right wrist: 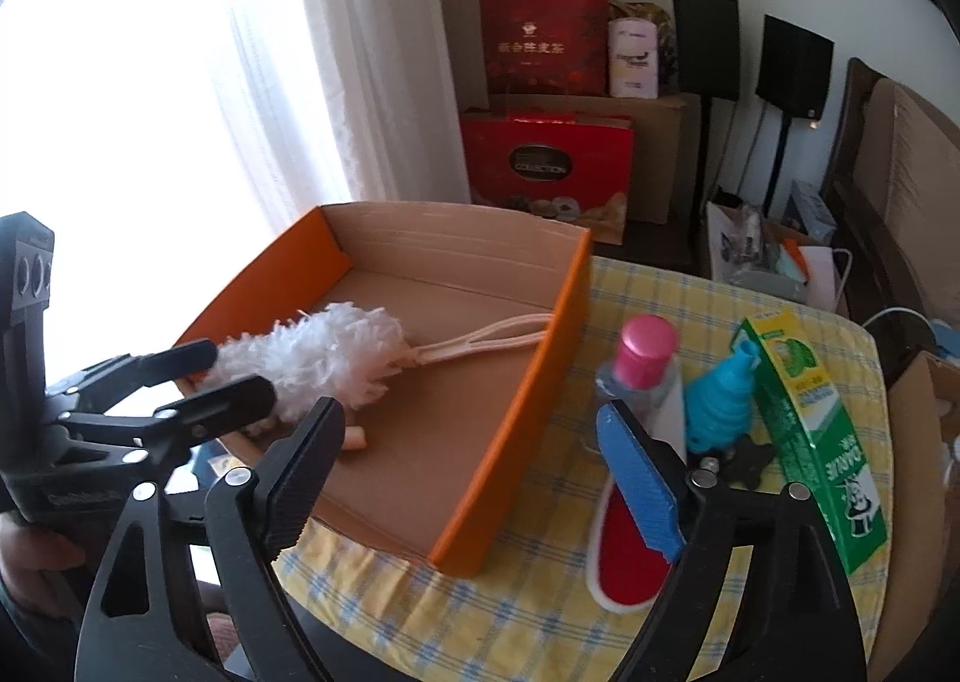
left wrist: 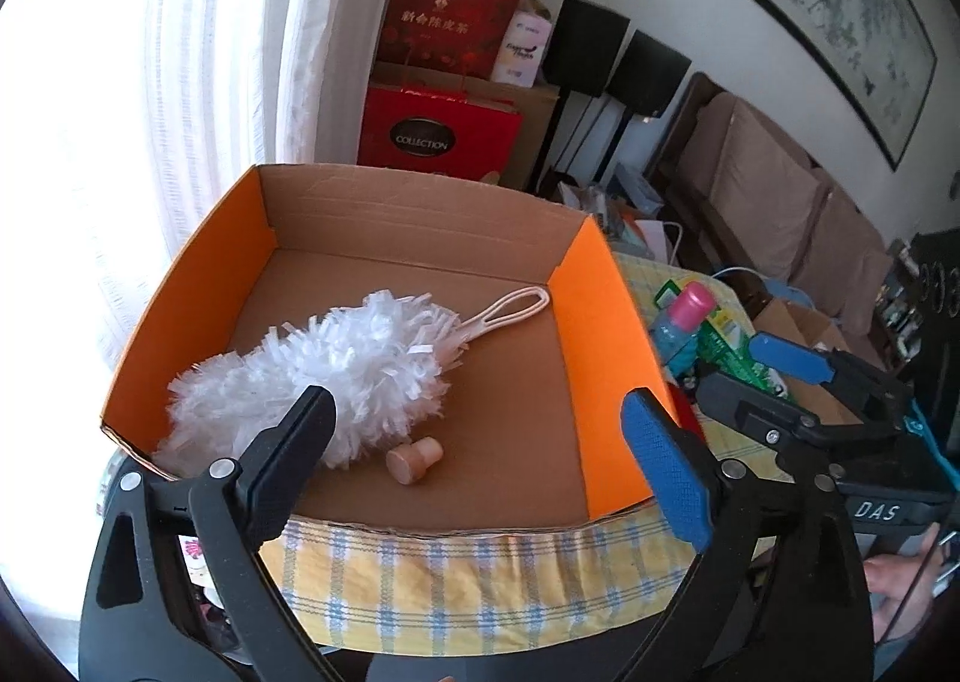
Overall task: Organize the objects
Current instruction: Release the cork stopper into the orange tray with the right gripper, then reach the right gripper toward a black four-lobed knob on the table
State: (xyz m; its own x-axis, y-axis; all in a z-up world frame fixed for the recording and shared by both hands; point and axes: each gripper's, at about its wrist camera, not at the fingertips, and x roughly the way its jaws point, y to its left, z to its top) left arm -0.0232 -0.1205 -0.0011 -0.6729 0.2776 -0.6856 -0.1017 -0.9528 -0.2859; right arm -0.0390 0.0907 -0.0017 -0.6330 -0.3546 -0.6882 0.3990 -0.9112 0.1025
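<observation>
A cardboard box [left wrist: 600, 352] [right wrist: 522, 412] with orange walls stands on the yellow checked tablecloth [left wrist: 450, 580]. Inside lie a white fluffy duster [left wrist: 336, 376] [right wrist: 324, 364] with a looped handle and a small cork stopper [left wrist: 414, 460] [right wrist: 355, 438]. My left gripper [left wrist: 480, 412] [right wrist: 231, 373] hangs open over the box's near end; the duster's head is just past its left finger and nothing is between the pads. My right gripper [right wrist: 468, 418] [left wrist: 750, 376] is open too, straddling the box's right wall and holding nothing.
Right of the box lie a bottle with a pink cap [right wrist: 645, 364] [left wrist: 684, 322], a blue funnel [right wrist: 720, 400], a green toothpaste carton [right wrist: 810, 430], a red and white flat pad [right wrist: 624, 550] and a small black piece [right wrist: 744, 460]. Red gift bags [right wrist: 546, 160], speakers and a curtain stand behind.
</observation>
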